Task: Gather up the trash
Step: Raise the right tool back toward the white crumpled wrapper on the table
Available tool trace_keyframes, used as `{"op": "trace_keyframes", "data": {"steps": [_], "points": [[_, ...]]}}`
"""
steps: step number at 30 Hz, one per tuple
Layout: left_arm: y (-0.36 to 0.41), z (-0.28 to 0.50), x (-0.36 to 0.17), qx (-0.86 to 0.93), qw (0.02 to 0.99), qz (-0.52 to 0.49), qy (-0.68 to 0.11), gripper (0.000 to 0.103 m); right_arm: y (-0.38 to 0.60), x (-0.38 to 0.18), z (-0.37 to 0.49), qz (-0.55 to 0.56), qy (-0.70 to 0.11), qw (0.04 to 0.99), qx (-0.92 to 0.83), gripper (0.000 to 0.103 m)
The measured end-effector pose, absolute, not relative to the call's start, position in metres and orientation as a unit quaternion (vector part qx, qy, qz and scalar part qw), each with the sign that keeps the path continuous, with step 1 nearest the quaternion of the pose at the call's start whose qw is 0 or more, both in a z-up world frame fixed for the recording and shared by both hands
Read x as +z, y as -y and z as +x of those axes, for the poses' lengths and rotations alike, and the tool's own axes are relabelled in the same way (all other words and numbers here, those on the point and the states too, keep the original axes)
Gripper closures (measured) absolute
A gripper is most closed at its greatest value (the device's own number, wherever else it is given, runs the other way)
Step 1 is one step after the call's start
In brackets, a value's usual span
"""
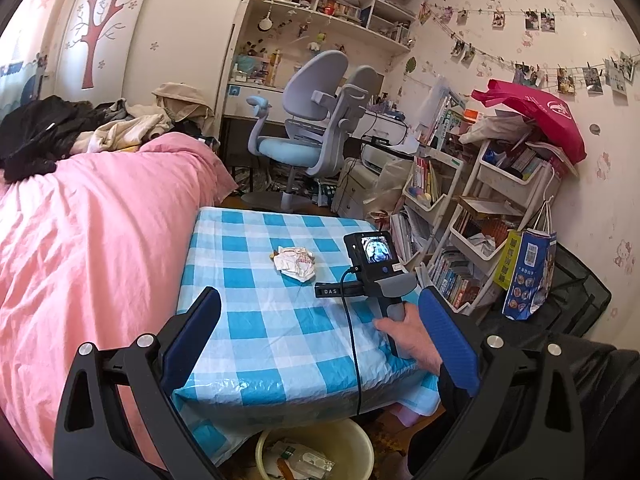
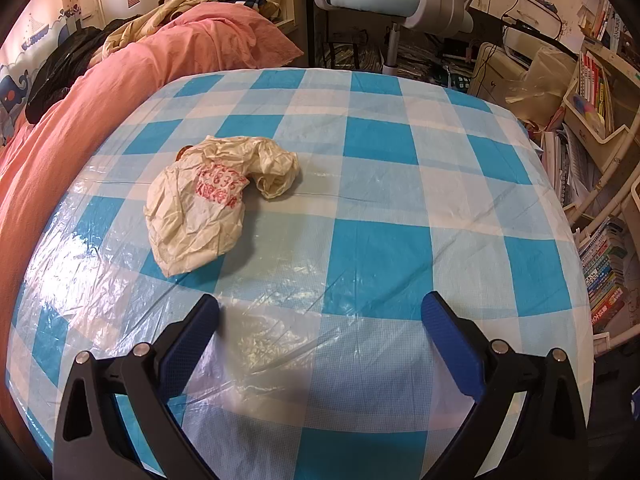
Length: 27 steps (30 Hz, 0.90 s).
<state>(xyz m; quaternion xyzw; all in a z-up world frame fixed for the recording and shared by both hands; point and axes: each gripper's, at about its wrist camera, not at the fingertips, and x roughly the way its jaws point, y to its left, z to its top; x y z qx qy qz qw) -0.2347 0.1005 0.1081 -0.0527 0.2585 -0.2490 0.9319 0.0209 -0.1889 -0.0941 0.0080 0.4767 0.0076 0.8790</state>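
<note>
Left wrist view
Left tool [image 1: 318, 314]: released, blue pads wide apart, nothing between them; held above the near edge of the surface.
Surface [image 1: 260, 344]: covered by a blue-and-white checked plastic cloth, set just beside a bed.
Crumpled bag [image 1: 294, 262]: white with red print, lying on the cloth toward the far middle, well apart from both pads.
Right tool [image 1: 418, 276]: seen from behind at the right edge of the surface, gripped by a hand [image 1: 412, 340]; small lit screen on its back, black cable hanging down; finger state not clear from this angle.
Bucket [image 1: 316, 454]: pale yellow, on the floor below the near edge of the surface, wrappers inside.
Bed [image 1: 88, 232]: pink cover, heap of clothes at the far end.
Chair [image 1: 312, 128]: grey with a light blue seat, beyond the surface.
Shelf cart [image 1: 476, 208]: white, crammed with books, at right.

Right wrist view
Right tool [image 2: 320, 310]: released, pads spread wide, empty; hovering low over the near part of the cloth.
Crumpled bag [image 2: 208, 200]: ahead and to the left of the left pad, resting on the cloth, touched by neither pad.
Surface [image 2: 400, 208]: glossy, wrinkled cloth filling most of the view.
Bed [image 2: 120, 80]: along the left edge.
</note>
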Motion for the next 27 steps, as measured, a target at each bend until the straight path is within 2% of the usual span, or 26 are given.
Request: {"op": "trace_keyframes", "data": {"steps": [12, 19, 27], "points": [[-0.097, -0.230, 0.105, -0.241, 0.933, -0.049, -0.264, 0.008, 0.188, -0.094, 0.021, 0.008, -0.477, 0.879, 0.007, 0.006], [-0.076, -0.194, 0.071, -0.191, 0.925, -0.012, -0.328, 0.008, 0.188, -0.094, 0.018, 0.011, -0.477, 0.879, 0.005, 0.006], [-0.058, -0.165, 0.042, -0.148, 0.921, 0.041, -0.358, 0.008, 0.180, -0.093, 0.000, 0.007, -0.481, 0.877, 0.017, 0.006]]}}
